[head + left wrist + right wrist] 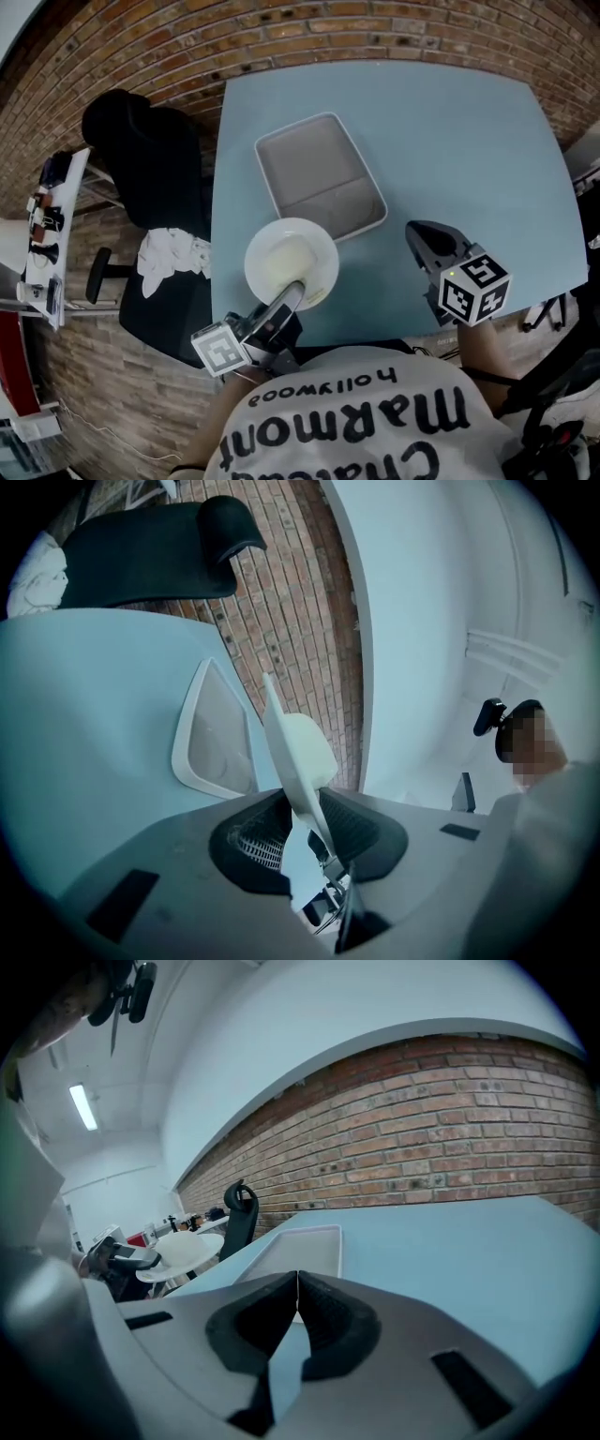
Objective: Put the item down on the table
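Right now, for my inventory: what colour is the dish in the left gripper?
The dish is white, clearest in the head view.

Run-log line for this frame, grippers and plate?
left hand-held gripper: shut on plate rim | plate: held over table near edge, by tray | right hand-held gripper: shut, empty | placement: pending

I hold the white round dish [292, 262] by its near rim, my left fingers [286, 300] clamped on it. It has a wide rim and a creamy middle. It lies roughly level over the near edge of the pale blue worktop [450, 141].
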`<state>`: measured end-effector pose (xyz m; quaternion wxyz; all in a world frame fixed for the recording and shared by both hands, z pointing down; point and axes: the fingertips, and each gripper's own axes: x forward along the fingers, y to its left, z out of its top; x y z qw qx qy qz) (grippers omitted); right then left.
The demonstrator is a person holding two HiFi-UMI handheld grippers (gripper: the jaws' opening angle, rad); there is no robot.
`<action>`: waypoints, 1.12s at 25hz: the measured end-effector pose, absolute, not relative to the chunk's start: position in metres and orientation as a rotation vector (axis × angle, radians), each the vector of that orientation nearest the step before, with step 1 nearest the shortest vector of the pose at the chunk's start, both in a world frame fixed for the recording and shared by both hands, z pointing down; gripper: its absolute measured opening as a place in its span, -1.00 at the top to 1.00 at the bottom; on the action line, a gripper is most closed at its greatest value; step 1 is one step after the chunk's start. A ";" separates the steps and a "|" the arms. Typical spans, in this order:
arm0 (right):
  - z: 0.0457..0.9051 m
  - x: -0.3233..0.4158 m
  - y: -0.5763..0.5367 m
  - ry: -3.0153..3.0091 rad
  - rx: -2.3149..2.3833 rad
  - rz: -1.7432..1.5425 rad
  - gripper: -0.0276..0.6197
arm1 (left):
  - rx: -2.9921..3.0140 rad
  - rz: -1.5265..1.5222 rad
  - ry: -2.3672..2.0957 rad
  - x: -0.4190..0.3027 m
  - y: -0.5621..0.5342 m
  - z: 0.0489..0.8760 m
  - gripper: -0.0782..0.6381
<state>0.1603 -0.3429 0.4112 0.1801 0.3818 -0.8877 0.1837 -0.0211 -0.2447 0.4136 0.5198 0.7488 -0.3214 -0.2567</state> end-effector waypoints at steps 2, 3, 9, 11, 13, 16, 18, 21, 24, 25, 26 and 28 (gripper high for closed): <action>0.411 0.170 -0.351 -2.488 1.114 0.539 0.88 | 1.759 -0.628 -0.737 -0.015 -0.258 0.418 0.52; 0.411 0.173 -0.354 -2.477 1.130 0.544 0.88 | 1.745 -0.629 -0.720 -0.011 -0.265 0.421 0.52; 0.427 0.176 -0.368 -2.423 1.159 0.581 0.88 | 1.669 -0.607 -0.630 0.009 -0.295 0.454 0.52; 0.432 0.173 -0.371 -2.406 1.155 0.591 0.88 | 1.632 -0.610 -0.616 0.011 -0.302 0.464 0.52; 0.436 0.170 -0.375 -2.397 1.149 0.601 0.88 | 1.597 -0.624 -0.611 0.010 -0.309 0.471 0.52; 0.442 0.164 -0.381 -2.390 1.132 0.608 0.88 | 1.558 -0.639 -0.608 0.009 -0.319 0.479 0.52; 0.447 0.159 -0.383 -2.388 1.119 0.615 0.88 | 1.535 -0.646 -0.611 0.007 -0.323 0.484 0.52; 0.451 0.152 -0.383 -2.386 1.103 0.621 0.88 | 1.498 -0.662 -0.608 0.004 -0.326 0.490 0.52; 0.453 0.148 -0.384 -2.385 1.095 0.623 0.89 | 1.470 -0.670 -0.591 0.004 -0.329 0.494 0.53; 0.453 0.147 -0.384 -2.385 1.094 0.623 0.88 | 1.460 -0.676 -0.582 0.005 -0.330 0.495 0.53; 0.454 0.146 -0.385 -2.386 1.093 0.623 0.88 | 1.451 -0.681 -0.572 0.005 -0.331 0.495 0.53; 0.454 0.146 -0.385 -2.386 1.093 0.621 0.88 | 1.436 -0.682 -0.555 0.008 -0.331 0.494 0.53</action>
